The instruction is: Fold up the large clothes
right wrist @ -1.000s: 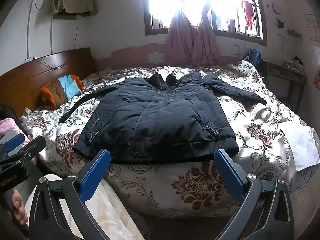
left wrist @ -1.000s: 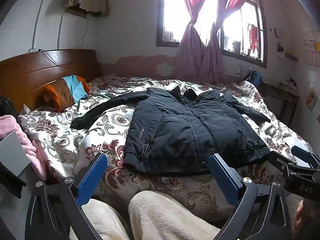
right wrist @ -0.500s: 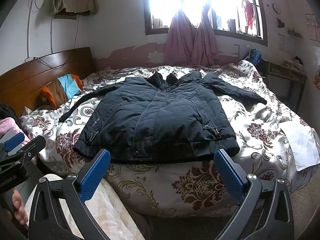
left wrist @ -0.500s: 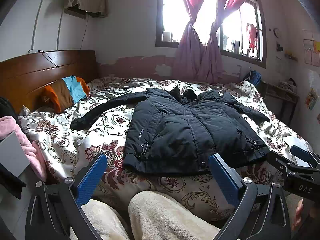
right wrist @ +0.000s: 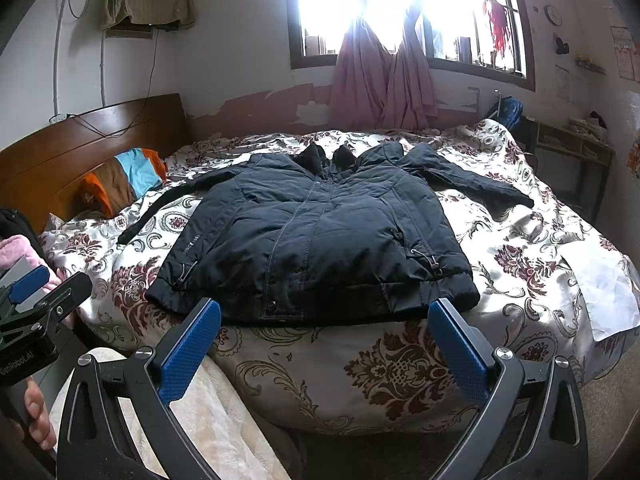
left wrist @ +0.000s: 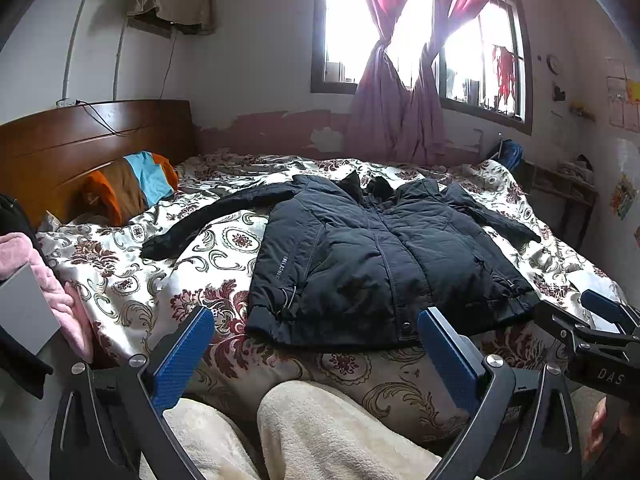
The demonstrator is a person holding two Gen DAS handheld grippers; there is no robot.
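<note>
I see the dark jacket (right wrist: 316,236) spread flat mid-bed (right wrist: 520,248), at 12 o'clock from both grippers, fingers released, holding nothing. My worry: puffy padding could slip from a shallow pinch, or I snag the quilt (left wrist: 132,280).

Dark navy jacket (right wrist: 316,248), floral bedspread (right wrist: 400,364)

A: Item one, support?
B: Bed (right wrist: 360,364), floral cover, filling mid-frame; wooden headboard (right wrist: 80,148) at left.

A: Lying on it?
B: Dark jacket (right wrist: 320,240), centre, spread flat, front up, sleeves out to both sides. Orange, brown and blue bundle (right wrist: 124,178) at upper left by the headboard. White sheet (right wrist: 604,288) at right edge.
</note>
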